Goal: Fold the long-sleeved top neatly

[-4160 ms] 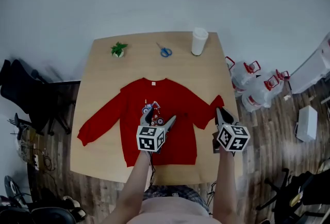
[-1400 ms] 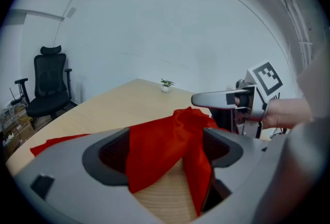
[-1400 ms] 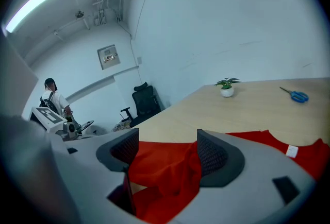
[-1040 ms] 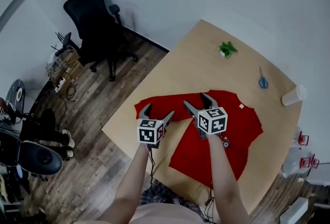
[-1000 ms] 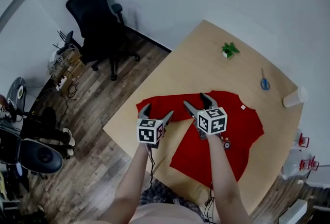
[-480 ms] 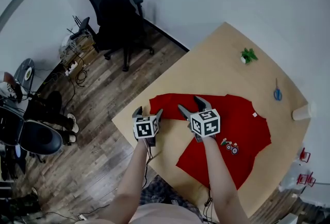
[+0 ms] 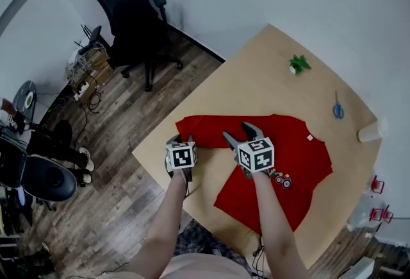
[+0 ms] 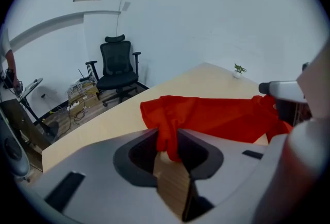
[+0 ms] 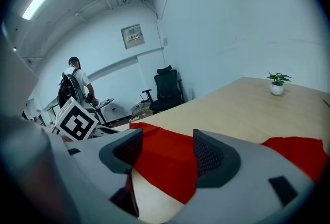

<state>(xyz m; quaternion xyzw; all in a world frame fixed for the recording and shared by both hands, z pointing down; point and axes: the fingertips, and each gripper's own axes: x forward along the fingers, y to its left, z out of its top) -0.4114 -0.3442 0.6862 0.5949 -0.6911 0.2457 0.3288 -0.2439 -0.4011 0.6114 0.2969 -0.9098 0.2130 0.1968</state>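
A red long-sleeved top (image 7: 282,156) lies flat on the wooden table (image 7: 269,72), with its left sleeve (image 7: 205,125) stretched toward the table's corner. My left gripper (image 7: 181,141) is at the sleeve's end. In the left gripper view its jaws are closing (image 8: 167,140) and pinch the bunched red cuff (image 8: 166,127) between them. My right gripper (image 7: 238,132) hovers over the sleeve nearer the shoulder. Its jaws are closing too but still stand apart (image 9: 167,153), with red cloth (image 9: 165,164) lying beneath them, not pressed.
A small potted plant (image 7: 298,65), blue scissors (image 7: 337,109) and a white cup (image 7: 370,132) stand along the table's far side. A black office chair (image 7: 131,8) is on the floor beyond the corner. A person with a backpack (image 9: 72,84) stands in the room's background.
My left gripper has come down onto the sleeve's end and its wide-open jaws have closed on the cuff. The right gripper has shifted slightly along the sleeve.
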